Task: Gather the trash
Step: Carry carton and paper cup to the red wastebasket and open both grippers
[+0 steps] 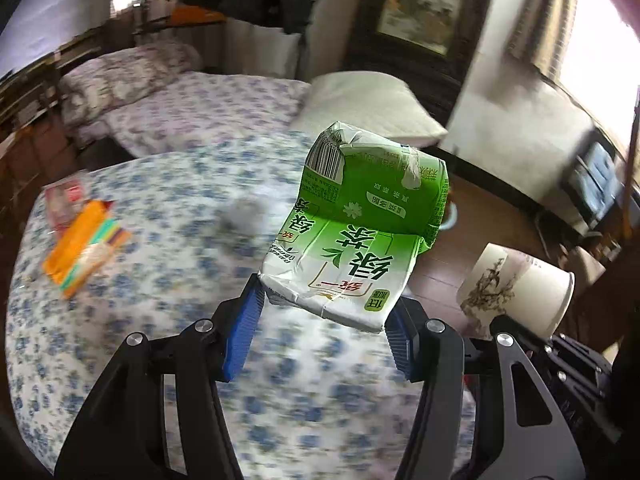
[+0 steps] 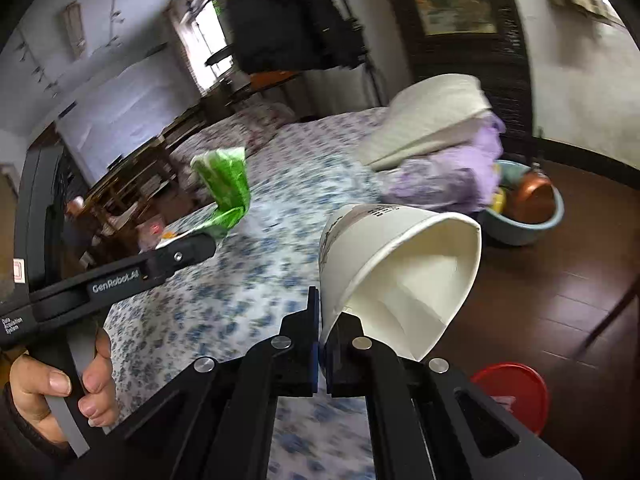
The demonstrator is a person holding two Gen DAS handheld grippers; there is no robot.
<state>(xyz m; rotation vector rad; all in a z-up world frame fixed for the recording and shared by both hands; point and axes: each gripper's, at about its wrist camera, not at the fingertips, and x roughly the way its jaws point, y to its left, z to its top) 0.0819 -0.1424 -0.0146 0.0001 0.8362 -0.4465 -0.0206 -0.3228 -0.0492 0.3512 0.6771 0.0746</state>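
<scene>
My left gripper (image 1: 324,316) is shut on a crumpled green tea carton (image 1: 360,224), held above the bed with the blue floral sheet (image 1: 160,280). The carton also shows in the right wrist view (image 2: 226,190), at the tip of the left gripper. My right gripper (image 2: 322,320) is shut on the rim of a squashed white paper cup (image 2: 404,272), held over the bed's right edge. The cup also shows in the left wrist view (image 1: 516,290), to the right of the carton.
Orange and coloured wrappers (image 1: 86,246) lie on the bed at the left. A pillow (image 1: 372,108) lies at the bed's far end. A red round bin (image 2: 516,396) stands on the dark wooden floor at the right. A blue basin (image 2: 524,208) holds a copper kettle.
</scene>
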